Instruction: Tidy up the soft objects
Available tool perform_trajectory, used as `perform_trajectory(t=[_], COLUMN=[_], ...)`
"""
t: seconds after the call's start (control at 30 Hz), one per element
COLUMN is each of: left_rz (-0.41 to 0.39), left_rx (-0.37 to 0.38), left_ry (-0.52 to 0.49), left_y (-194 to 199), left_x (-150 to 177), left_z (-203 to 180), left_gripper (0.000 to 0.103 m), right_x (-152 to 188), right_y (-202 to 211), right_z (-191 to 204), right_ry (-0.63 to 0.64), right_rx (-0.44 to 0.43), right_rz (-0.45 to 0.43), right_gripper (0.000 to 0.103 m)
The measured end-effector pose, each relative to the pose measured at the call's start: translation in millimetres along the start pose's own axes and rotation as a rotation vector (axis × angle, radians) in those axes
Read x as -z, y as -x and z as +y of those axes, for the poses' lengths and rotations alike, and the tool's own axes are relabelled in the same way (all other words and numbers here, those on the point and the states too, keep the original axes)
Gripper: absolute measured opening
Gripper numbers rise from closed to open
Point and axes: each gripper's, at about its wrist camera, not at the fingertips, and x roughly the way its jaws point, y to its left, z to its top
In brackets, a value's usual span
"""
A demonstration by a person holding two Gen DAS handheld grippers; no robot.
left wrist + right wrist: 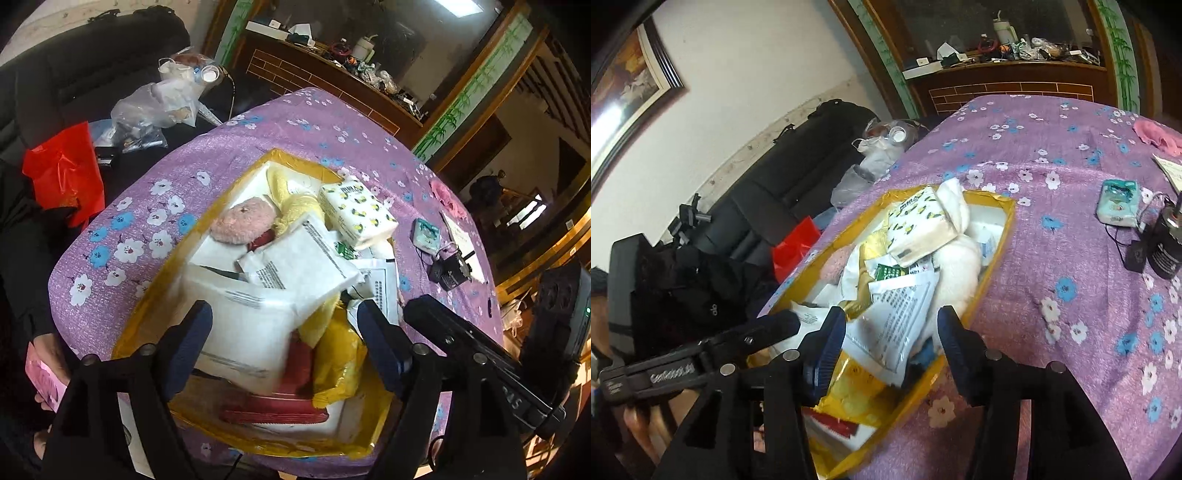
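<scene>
**Both grippers hang open over an overfilled box of soft goods**

Left wrist view: At the centre of the frame a shallow cardboard box (162,306) with yellow-taped edges sits on a purple flowered tablecloth (317,122). It is heaped with soft things: a fuzzy pink plush (242,221) at upper left of the pile, a yellow towel (291,199) behind it, crinkly white mailer pouches (303,262) in the middle, a glossy yellow bag (336,354) and a flat red packet (273,411) toward the bottom. A lemon-print tissue pack (356,216) perches on the box's upper right rim. The left gripper (284,339) fills the bottom of the frame, jaws spread wide and released, nothing pinched between them.

Right wrist view: The same box (997,251) runs diagonally through the centre. The right gripper (892,343) is at the bottom, jaws apart and unclenched above a white printed pouch (897,317), not gripping it. A small teal tissue packet (1119,203) lies well apart on the cloth at the right edge.

The risk, as I judge it: the slick pouches are stacked loosely, so a nudge could slide them, or the perched tissue pack, over the rim. Closing on thin film may also catch two pouches at once.
</scene>
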Motion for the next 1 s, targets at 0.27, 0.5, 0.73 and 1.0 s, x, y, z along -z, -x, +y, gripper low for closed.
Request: perform_trajectory(t=[0.27, 0.5, 0.73, 1.0], left_rz=[-0.043, -0.051, -0.027, 0.016], left_rx=[-0.013, -0.009, -0.045, -0.021], left_ry=[-0.082, -0.187, -0.286, -0.289], left_y=[11.9, 14.5, 9.0, 0.4], left_x=[17.6, 33.0, 48.7, 56.2], left_z=[-41.8, -84.2, -118.0, -135.8], left_gripper=[0.081, 0.081, 0.081, 0.081], right_x=[25.1, 41.9, 56.8, 66.5], right_y=[40.4, 67.4, 91.7, 104.5], right_z=[-33.7, -57.2, -75.8, -99.7], right_ry=[-0.042, -0.052, -0.088, -0.124], right_rx=[0.042, 0.129, 0.162, 0.147], right_rz=[-0.023, -0.003, -0.013, -0.004], right_gripper=[0.073, 0.075, 0.077, 0.077])
